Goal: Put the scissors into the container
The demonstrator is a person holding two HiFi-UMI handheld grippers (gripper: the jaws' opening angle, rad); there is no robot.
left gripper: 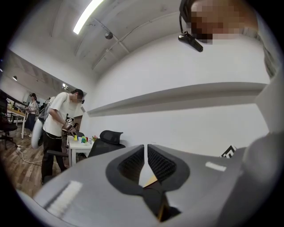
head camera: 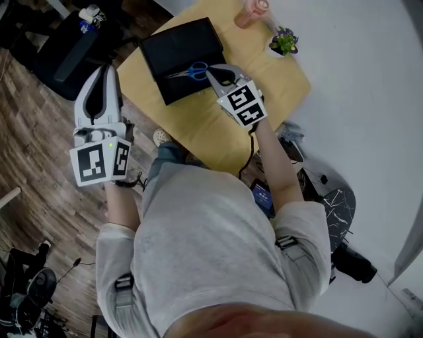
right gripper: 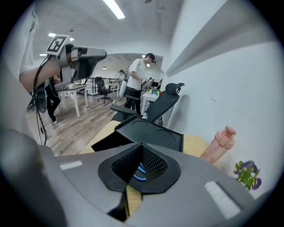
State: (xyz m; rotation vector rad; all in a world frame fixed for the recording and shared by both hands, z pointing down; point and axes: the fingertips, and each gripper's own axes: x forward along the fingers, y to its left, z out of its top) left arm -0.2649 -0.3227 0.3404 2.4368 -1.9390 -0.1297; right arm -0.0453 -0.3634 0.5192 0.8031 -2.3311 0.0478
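One pale wooden bench (head camera: pixel 218 125), upper middle, carries one black open container (head camera: pixel 172 46). One pink bottle (head camera: pixel 253 12) and one small potted plant (head camera: pixel 284 43) stand to its right. The right gripper (head camera: pixel 211 74) has its fingers pinched on one pair of blue-handled scissors (head camera: pixel 195 70) within the container's outline. The left gripper (head camera: pixel 106 69), far left, has its fingers nearly touching and empty.

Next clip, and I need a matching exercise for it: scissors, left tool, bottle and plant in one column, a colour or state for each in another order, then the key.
Column one:
1. scissors
2. left tool
3. bottle
4. plant

Column two:
A. green, in a white pot
B. pink, upright on the table
C. shut on nothing, held off to the side of the table
D. blue handles, clamped in the right tool

Pairs: 1-D, 2-C, 3-B, 4-A
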